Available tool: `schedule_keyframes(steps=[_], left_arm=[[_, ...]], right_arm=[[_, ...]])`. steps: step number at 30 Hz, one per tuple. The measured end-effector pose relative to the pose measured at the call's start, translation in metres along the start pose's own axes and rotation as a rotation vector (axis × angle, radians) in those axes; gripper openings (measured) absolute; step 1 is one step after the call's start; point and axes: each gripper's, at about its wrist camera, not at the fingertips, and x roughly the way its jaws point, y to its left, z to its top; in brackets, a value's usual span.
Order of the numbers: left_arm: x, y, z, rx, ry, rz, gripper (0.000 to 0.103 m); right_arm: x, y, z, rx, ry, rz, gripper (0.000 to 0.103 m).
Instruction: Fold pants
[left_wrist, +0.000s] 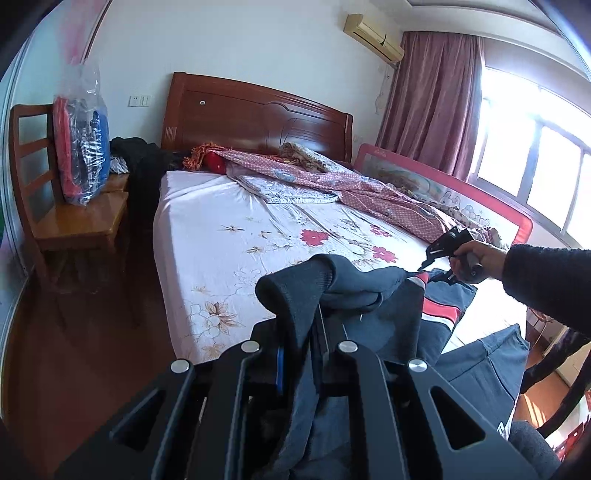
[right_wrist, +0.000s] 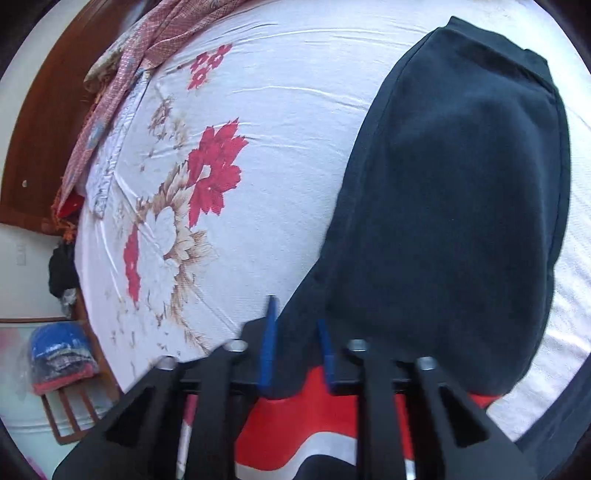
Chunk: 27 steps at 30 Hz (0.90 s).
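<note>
Holding a bunched fold of the dark pants (left_wrist: 332, 288), your left hand-held gripper (left_wrist: 317, 332) sits at the bottom centre of the left wrist view, jaws nearly together with cloth pinched between them and draping down over the bed (left_wrist: 221, 229). Right of it, at mid-right, your right hand (left_wrist: 476, 258) reaches in from the frame's edge in a dark sleeve (left_wrist: 546, 277), its right hand-held gripper (left_wrist: 424, 266) tipped down onto the red-and-white striped part of the pants. In the right wrist view, the blue fingers (right_wrist: 267, 343) stand close together, clamped on the cloth edge at bottom centre; the dark pants spread toward the upper right. No writing is legible.
</note>
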Motion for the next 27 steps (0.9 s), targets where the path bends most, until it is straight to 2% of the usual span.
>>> schedule_keyframes(steps=[2, 4, 7, 8, 10, 13, 15, 17, 18, 21, 22, 26, 27], left_arm=[[0.003, 0.005, -0.002, -0.001, -0.002, 0.057, 0.010], [0.004, 0.016, -0.005, -0.052, -0.013, 0.110, 0.010], [0.003, 0.029, -0.014, -0.124, -0.026, 0.197, 0.010], [-0.001, 0.033, -0.018, -0.150, -0.041, 0.223, 0.011], [-0.010, 0.037, -0.026, -0.175, -0.056, 0.262, 0.011], [-0.035, 0.036, -0.043, -0.183, -0.062, 0.280, 0.014], [-0.047, 0.034, -0.056, -0.193, -0.041, 0.258, 0.017], [-0.058, 0.031, -0.075, -0.203, 0.002, 0.248, 0.021], [-0.062, 0.029, -0.084, -0.206, 0.018, 0.237, 0.021], [-0.072, 0.020, -0.109, -0.187, 0.063, 0.254, 0.023], [-0.076, 0.020, -0.114, -0.206, 0.067, 0.250, 0.023], [-0.094, 0.014, -0.124, -0.232, 0.062, 0.254, 0.025], [-0.097, 0.011, -0.126, -0.237, 0.061, 0.243, 0.025]], right_arm=[[-0.008, 0.000, 0.000, -0.013, -0.030, 0.063, 0.005], [-0.031, -0.003, -0.004, -0.017, -0.065, 0.223, 0.005], [-0.086, -0.032, -0.027, -0.005, -0.127, 0.550, 0.005], [-0.106, -0.046, -0.041, -0.039, -0.145, 0.615, 0.005], [-0.133, -0.086, -0.074, -0.077, -0.154, 0.687, 0.005], [-0.147, -0.164, -0.131, -0.076, -0.117, 0.677, 0.005], [-0.144, -0.210, -0.164, -0.059, -0.094, 0.621, 0.005], [-0.131, -0.256, -0.190, 0.015, -0.044, 0.584, 0.005], [-0.129, -0.273, -0.200, 0.047, -0.051, 0.567, 0.005], [-0.127, -0.300, -0.224, 0.067, -0.070, 0.535, 0.005], [-0.130, -0.305, -0.228, 0.080, -0.074, 0.553, 0.005], [-0.158, -0.306, -0.236, 0.045, -0.107, 0.559, 0.005], [-0.164, -0.309, -0.236, 0.028, -0.118, 0.530, 0.005]])
